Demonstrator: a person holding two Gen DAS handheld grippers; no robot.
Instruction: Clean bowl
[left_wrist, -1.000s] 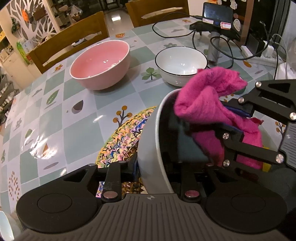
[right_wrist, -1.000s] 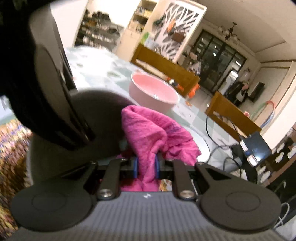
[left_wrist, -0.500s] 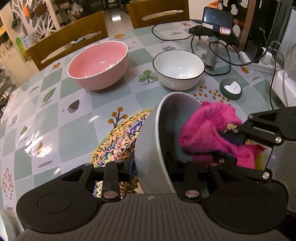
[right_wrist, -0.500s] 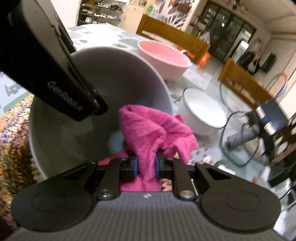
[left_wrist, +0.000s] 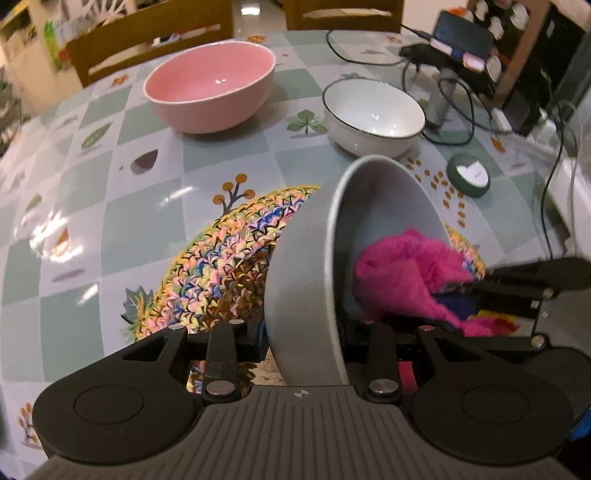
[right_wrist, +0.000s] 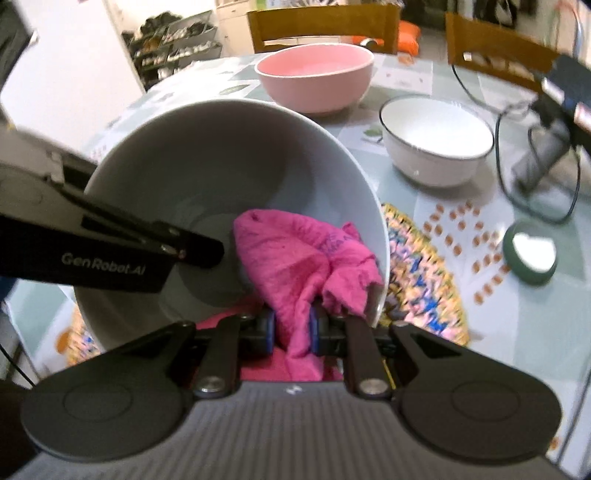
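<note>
between the left gripper (left_wrist: 303, 332) pinching its rim and the right gripper (right_wrist: 291, 328) clenched on a pink cloth (right_wrist: 295, 258), the grey bowl (right_wrist: 207, 155) now tips further open above the woven mat (left_wrist: 221, 266), the cloth sunk deeper inside, wiping underway, its smooth inside looking spotless.
</note>
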